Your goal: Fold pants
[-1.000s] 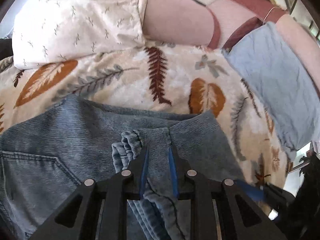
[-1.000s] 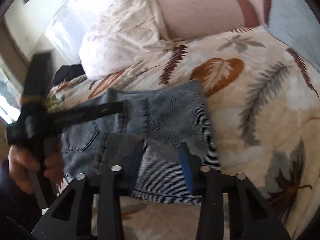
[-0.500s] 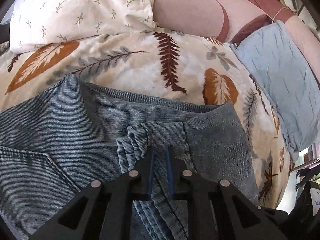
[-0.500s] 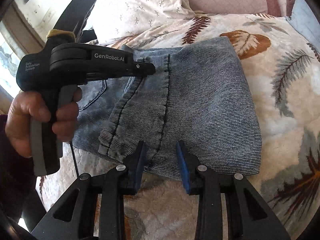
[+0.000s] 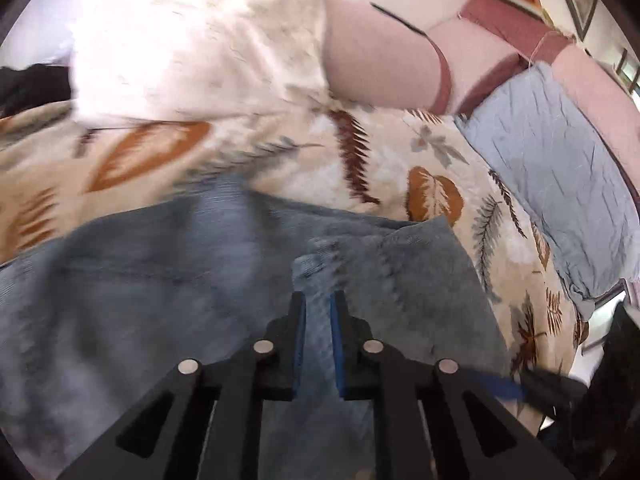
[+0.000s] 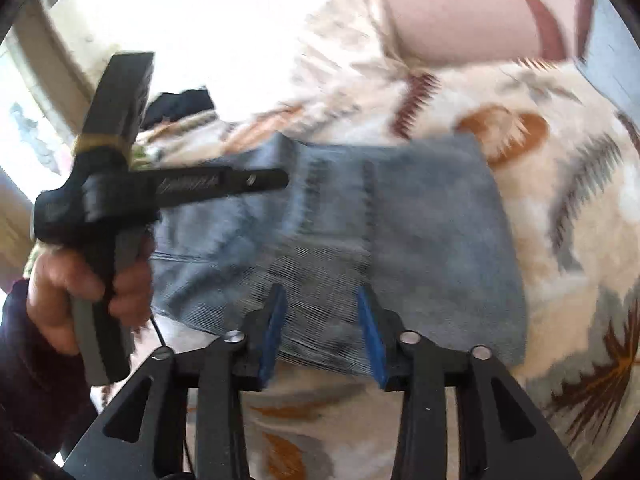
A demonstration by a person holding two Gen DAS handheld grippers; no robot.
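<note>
Bedspread [image 5: 400, 168] with leaf print, under and beyond both sets of jaws. Jeans [image 5: 160, 280] lying on it as a folded bundle, filling the space under and ahead of the left jaws and stretching away to their left; in the right wrist view, near edge lying between the right jaws, rest of the bundle ahead of them.

Changes since half a second ago: right gripper [image 6: 322, 308] jaws just been opening, now standing clearly apart, denim edge between them but pads not pressing on it. Left gripper [image 5: 318, 308] jaws close together, narrow strip of denim showing in the gap; cannot tell through the blur whether pinched or only passing over. Bunched cuff [image 5: 316, 256], earlier right at the left fingertips, now a little ahead of them. Both views smeared by quick movement.

Likely meaning: latest fold laid down, right side let go, left side perhaps drawing off; bundle compact and fairly square, so folding judged nearly finished, perhaps only a smoothing or a last fold left.

Counts, largest first: one bedspread; one pink padded headboard [image 5: 380, 64] far beyond the jaws; one pair of jeans; one white sprigged pillow [image 5: 192, 40] ahead and left of the left jaws; one blue pillow [image 5: 560, 168] ahead and right; two grippers; one bare hand [image 6: 68, 288], on the left gripper's handle, left of the right jaws.
</note>
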